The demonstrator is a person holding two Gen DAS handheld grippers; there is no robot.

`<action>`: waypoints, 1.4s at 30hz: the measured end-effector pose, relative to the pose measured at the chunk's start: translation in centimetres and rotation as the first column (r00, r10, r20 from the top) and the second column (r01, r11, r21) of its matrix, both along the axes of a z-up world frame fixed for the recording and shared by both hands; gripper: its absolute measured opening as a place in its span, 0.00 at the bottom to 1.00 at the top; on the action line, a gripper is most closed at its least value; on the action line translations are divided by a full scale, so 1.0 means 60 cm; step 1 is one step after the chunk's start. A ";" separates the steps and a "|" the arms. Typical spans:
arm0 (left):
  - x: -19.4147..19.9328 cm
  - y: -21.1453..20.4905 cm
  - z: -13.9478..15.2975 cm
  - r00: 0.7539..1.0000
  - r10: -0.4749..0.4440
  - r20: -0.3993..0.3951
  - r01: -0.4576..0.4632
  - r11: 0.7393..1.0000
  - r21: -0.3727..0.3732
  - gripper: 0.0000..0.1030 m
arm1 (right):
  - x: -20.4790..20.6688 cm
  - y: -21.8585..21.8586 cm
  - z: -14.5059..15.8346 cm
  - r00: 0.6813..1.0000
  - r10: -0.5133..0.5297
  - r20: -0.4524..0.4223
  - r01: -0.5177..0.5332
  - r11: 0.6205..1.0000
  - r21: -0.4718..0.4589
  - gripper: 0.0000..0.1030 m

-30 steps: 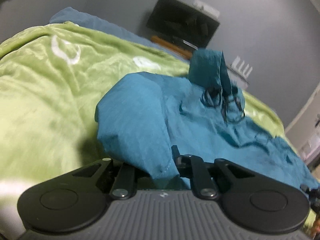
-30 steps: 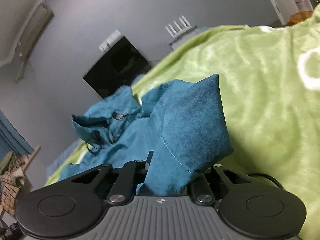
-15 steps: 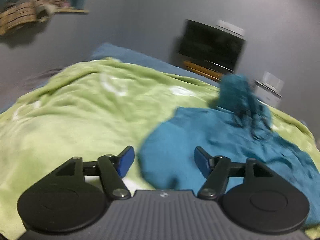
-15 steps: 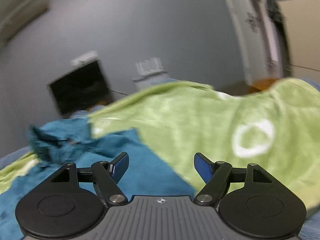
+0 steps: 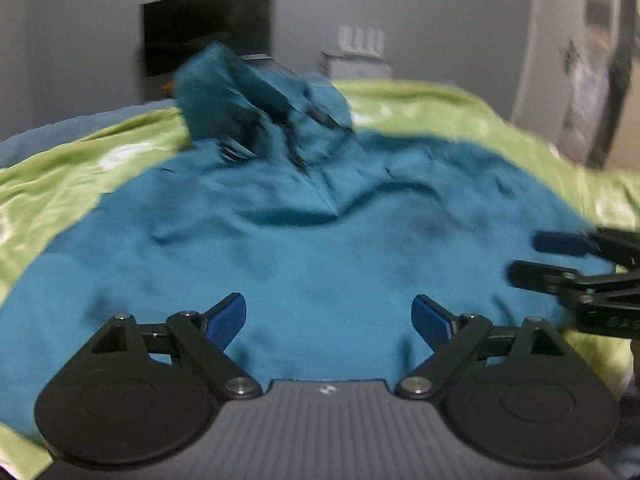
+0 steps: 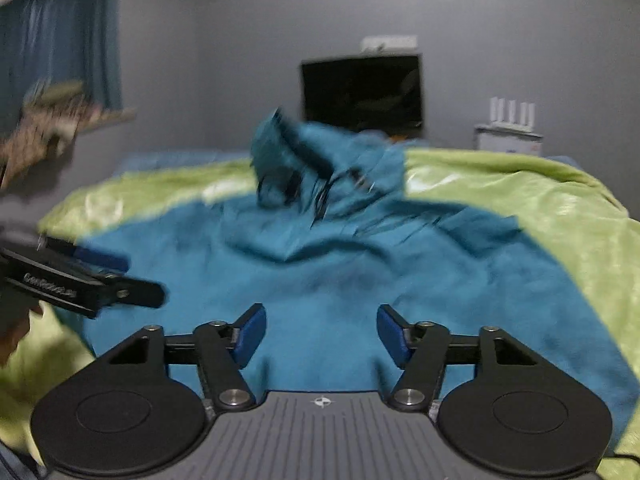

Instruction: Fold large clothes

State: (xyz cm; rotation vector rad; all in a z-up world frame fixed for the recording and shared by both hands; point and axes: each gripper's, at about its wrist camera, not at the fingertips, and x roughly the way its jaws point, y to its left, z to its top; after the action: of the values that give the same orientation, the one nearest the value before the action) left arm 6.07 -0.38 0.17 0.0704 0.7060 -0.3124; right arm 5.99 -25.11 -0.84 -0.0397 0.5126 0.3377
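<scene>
I hover my left gripper (image 5: 328,318), jaws just opening wide and empty, and right gripper (image 6: 320,334), just narrowing half-open and empty, over the teal hoodie (image 5: 320,248) to regrasp.

both wrist views look down, close, over one teal garment (image 5: 320,248).

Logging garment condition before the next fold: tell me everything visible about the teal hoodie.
The teal hoodie is soft, matte, fleece-like fabric, spread wide and rumpled over the green blanket. Its hood bunches up at the far end, with dark drawstrings. Neither the left gripper nor the right gripper holds it; both are open.
</scene>
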 end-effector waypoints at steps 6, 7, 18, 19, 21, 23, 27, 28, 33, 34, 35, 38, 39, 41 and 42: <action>0.013 -0.001 -0.078 0.991 -0.081 -0.106 0.082 0.997 0.010 0.93 | -0.003 0.004 -0.078 0.992 -0.008 -0.126 -0.010 0.991 -0.136 0.53; 0.014 0.002 -0.091 0.989 -0.092 -0.114 0.095 0.995 0.021 0.93 | -0.002 -0.003 -0.089 0.988 -0.012 -0.152 -0.005 0.993 -0.116 0.53; 0.001 0.022 -0.090 0.994 -0.093 -0.056 0.095 0.995 0.037 0.95 | -0.017 -0.026 -0.057 0.992 -0.074 -0.100 0.072 0.997 -0.029 0.66; -0.001 0.022 -0.085 0.995 -0.089 -0.050 0.091 0.995 0.040 0.95 | -0.017 -0.033 -0.045 0.991 -0.093 -0.094 0.092 0.996 -0.022 0.66; -0.005 0.026 -0.074 0.997 -0.068 -0.044 0.071 0.996 0.047 0.95 | -0.020 -0.055 -0.005 0.985 -0.162 -0.058 0.160 0.987 -0.032 0.66; -0.004 0.036 -0.064 0.998 -0.054 -0.045 0.055 0.998 0.014 0.95 | -0.026 -0.084 0.043 0.975 -0.221 0.009 0.221 0.974 -0.046 0.68; 0.003 0.052 -0.041 0.999 -0.023 -0.025 0.022 0.999 -0.026 0.95 | -0.039 -0.123 0.130 0.938 -0.309 0.154 0.333 0.929 -0.161 0.72; 0.005 0.053 -0.032 1.000 -0.027 -0.011 0.027 0.999 -0.026 0.95 | -0.042 -0.131 0.151 0.929 -0.318 0.189 0.351 0.919 -0.181 0.72; 0.025 0.057 0.020 0.998 -0.028 0.060 0.030 0.999 -0.041 0.95 | -0.049 -0.156 0.266 0.910 -0.301 0.285 0.362 0.912 -0.193 0.78; 0.031 0.057 0.029 0.997 -0.029 0.067 0.032 0.998 -0.046 0.95 | -0.043 -0.158 0.286 0.915 -0.287 0.285 0.344 0.922 -0.175 0.79; 0.038 0.058 0.036 0.997 -0.030 0.077 0.034 0.998 -0.046 0.95 | -0.039 -0.160 0.302 0.919 -0.274 0.282 0.326 0.932 -0.157 0.80; 0.063 0.055 0.047 0.995 -0.029 0.092 0.031 0.999 -0.021 0.95 | 0.002 -0.154 0.329 0.946 -0.227 0.231 0.257 0.961 -0.107 0.81; 0.072 0.056 0.048 0.996 -0.025 0.091 0.027 0.999 -0.019 0.95 | 0.017 -0.150 0.328 0.953 -0.218 0.212 0.241 0.966 -0.094 0.81; 0.090 0.061 0.046 0.997 -0.014 0.078 0.016 0.999 -0.028 0.95 | 0.055 -0.141 0.317 0.964 -0.202 0.172 0.216 0.974 -0.071 0.81; 0.096 0.065 0.045 0.997 -0.006 0.073 0.008 0.999 -0.035 0.95 | 0.069 -0.137 0.310 0.967 -0.195 0.161 0.207 0.977 -0.060 0.81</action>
State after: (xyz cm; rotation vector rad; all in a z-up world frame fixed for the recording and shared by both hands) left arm 11.82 3.50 2.87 0.0506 0.6278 -0.3272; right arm 10.12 -33.31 17.73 -0.0862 0.3720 0.1147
